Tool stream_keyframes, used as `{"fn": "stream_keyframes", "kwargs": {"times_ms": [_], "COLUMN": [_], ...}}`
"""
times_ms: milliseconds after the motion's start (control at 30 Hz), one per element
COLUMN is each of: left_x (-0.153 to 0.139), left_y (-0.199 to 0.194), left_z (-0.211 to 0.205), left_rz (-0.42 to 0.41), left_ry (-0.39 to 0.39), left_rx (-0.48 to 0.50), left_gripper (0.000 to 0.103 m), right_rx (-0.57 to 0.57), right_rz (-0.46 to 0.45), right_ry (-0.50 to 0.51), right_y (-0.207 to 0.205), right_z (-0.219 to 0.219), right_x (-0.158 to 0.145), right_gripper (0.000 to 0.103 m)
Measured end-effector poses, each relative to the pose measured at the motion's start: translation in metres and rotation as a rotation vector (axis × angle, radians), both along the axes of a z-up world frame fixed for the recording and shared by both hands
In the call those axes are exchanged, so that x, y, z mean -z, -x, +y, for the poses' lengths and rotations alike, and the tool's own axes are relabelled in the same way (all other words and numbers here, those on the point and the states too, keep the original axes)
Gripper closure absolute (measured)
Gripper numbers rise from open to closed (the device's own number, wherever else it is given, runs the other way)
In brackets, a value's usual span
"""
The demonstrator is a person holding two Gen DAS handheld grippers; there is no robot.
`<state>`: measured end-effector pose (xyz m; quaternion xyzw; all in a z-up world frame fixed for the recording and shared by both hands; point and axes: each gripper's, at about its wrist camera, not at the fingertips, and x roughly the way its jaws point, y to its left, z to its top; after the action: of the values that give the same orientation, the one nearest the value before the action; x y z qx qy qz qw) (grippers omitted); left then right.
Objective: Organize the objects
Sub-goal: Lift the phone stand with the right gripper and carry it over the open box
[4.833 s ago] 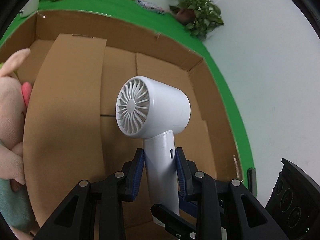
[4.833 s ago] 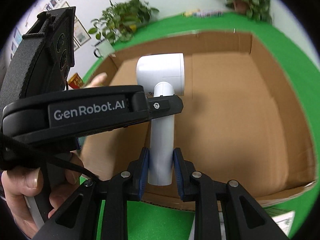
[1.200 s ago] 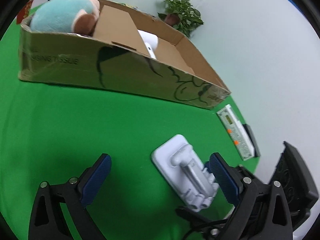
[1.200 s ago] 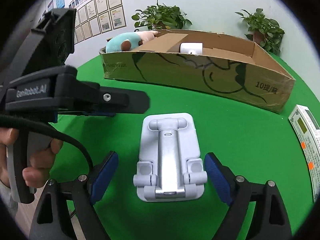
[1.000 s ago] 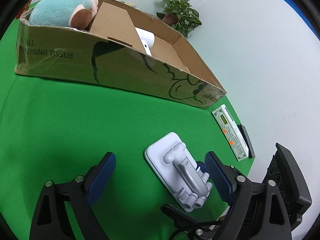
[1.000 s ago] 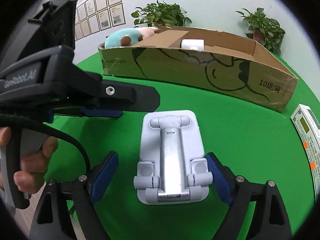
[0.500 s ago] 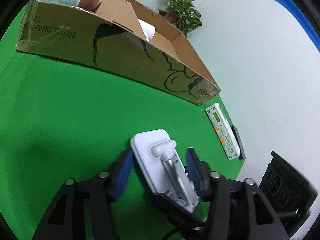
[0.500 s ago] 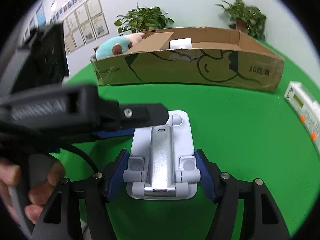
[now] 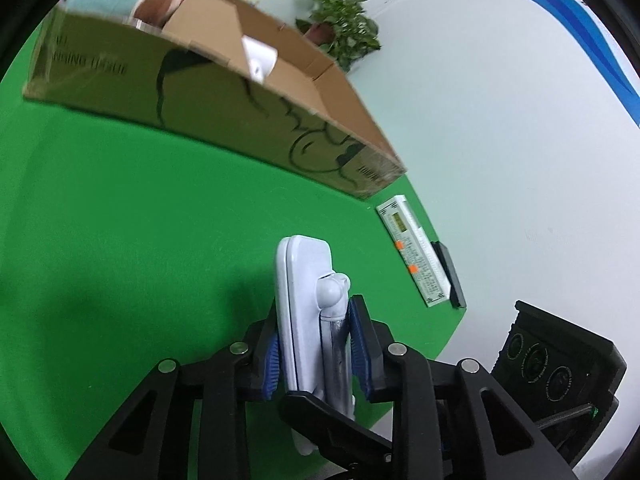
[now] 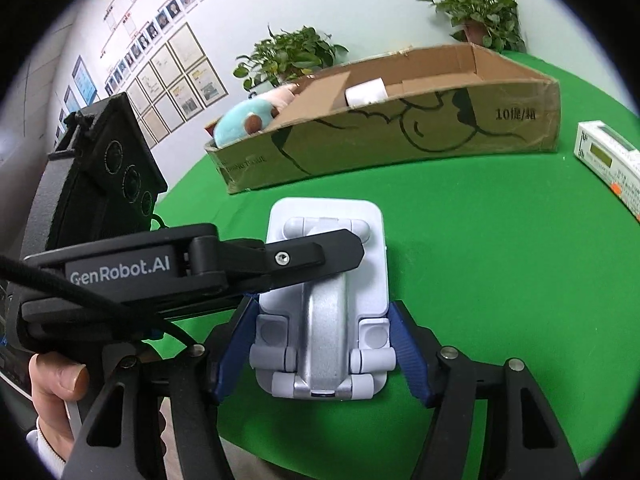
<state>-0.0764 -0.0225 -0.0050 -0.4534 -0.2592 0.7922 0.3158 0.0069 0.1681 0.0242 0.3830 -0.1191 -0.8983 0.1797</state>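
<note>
A white folding phone stand [image 10: 324,304] with a silver arm is held above the green table. My left gripper [image 9: 316,344] is shut on its flat faces, so it appears edge-on in the left wrist view [image 9: 306,312]. My right gripper [image 10: 324,344] is shut on its two side edges near the hinged end. The left gripper's finger [image 10: 280,260] crosses over the stand in the right wrist view. A long cardboard box [image 10: 400,136] stands behind, holding a white hair dryer [image 10: 366,96] and a teal plush toy [image 10: 244,120].
A white boxed item [image 10: 612,164] with orange marks lies on the green table [image 10: 500,280] right of the box; a dark flat object [image 9: 450,276] lies beside it. Potted plants [image 10: 292,56] stand behind the box. The table's front edge runs just under the grippers.
Both grippers closed on the phone stand and raised it off the table. The left gripper has turned, so the stand now shows edge-on in its view. Earlier, the hair dryer went into the box.
</note>
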Motion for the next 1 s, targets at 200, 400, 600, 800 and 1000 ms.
{"fn": "stream_keyframes", "kwargs": {"times_ms": [200, 400, 600, 800, 1000], "left_x": [-0.024, -0.047, -0.080, -0.123, -0.171], "left_y": [-0.008, -0.008, 0.006, 0.037, 0.092], "left_z": [0.000, 0.012, 0.028, 0.045, 0.058], "left_rz": [0.054, 0.089, 0.157, 0.220, 0.268], "left_ry": [0.003, 0.007, -0.009, -0.016, -0.028], "left_rx": [0.005, 0.023, 0.035, 0.062, 0.084], "left_gripper": [0.076, 0.076, 0.076, 0.076, 0.076], "right_rx": [0.004, 0.030, 0.048, 0.064, 0.086], "right_rz": [0.071, 0.116, 0.172, 0.240, 0.282], "right_ry": [-0.002, -0.005, -0.025, -0.050, -0.073], "right_y": [-0.006, -0.009, 0.002, 0.026, 0.063], "right_z": [-0.005, -0.002, 0.006, 0.019, 0.031], "right_x": [-0.018, -0.032, -0.054, -0.090, -0.126], "right_gripper": [0.038, 0.038, 0.038, 0.038, 0.038]}}
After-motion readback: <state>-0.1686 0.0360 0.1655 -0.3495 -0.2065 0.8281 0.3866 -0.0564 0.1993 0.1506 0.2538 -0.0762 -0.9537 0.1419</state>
